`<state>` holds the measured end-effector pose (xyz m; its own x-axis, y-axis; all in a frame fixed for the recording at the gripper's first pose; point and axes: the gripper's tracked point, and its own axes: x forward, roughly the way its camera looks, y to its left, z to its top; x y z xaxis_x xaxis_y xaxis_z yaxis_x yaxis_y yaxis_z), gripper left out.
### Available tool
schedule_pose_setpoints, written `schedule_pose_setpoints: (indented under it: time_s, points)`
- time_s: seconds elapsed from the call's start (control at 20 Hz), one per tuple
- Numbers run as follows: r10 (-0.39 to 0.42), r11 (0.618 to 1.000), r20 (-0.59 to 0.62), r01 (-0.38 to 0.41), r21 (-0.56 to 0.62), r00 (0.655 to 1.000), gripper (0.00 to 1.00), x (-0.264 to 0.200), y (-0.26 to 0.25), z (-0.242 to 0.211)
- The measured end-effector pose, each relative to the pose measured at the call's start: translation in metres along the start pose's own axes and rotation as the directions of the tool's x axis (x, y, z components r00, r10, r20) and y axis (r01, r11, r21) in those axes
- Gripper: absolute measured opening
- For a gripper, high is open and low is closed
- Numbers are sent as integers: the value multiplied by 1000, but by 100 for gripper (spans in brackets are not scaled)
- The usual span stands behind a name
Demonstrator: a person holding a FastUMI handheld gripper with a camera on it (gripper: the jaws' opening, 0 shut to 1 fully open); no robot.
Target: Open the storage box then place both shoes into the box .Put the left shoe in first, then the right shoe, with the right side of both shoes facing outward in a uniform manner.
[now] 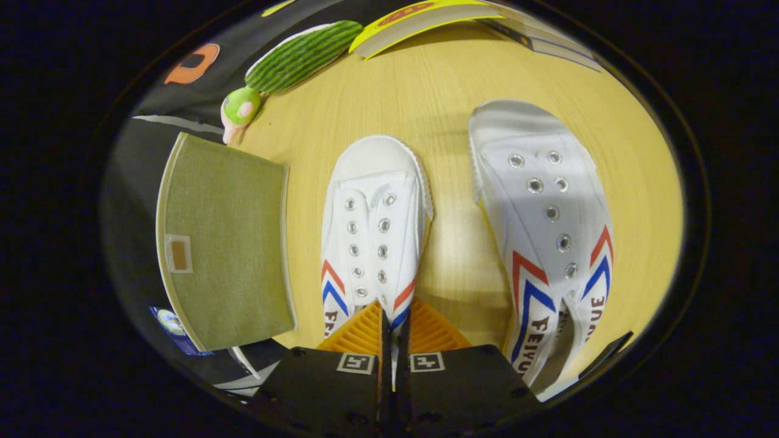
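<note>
Your tongs pinched nearly together on the left-hand white shoe at its opening, second white shoe beside it on the wooden surface, olive storage box left of both, lid closed.

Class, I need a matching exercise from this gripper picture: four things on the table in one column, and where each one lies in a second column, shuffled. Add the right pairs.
Things
1. middle shoe
2. other shoe
3. olive fabric box
4. green plush toy

Places
A. far end of the table, beyond the box
B. its rear part pinched between the fingers of the gripper
C. lying free on the wooden table, on the side away from the box
D. next to the middle shoe, lid closed

Pairs: 1-B, 2-C, 3-D, 4-A
</note>
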<state>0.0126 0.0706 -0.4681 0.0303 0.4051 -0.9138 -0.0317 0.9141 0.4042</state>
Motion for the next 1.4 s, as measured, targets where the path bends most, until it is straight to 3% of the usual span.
schedule_pose_setpoints:
  time_s: [0.4,0.6,0.8,1.1,1.4]
  points:
    - [111,993,25,-112,31,994,6,-26,36,-13]
    - [160,986,59,-163,43,985,6,-67,60,-16]
    - [157,987,96,-155,-32,983,6,-122,88,-20]
    - [203,977,136,-192,-91,970,6,-180,172,-26]
    - [208,969,84,-194,-153,975,6,-165,261,-22]
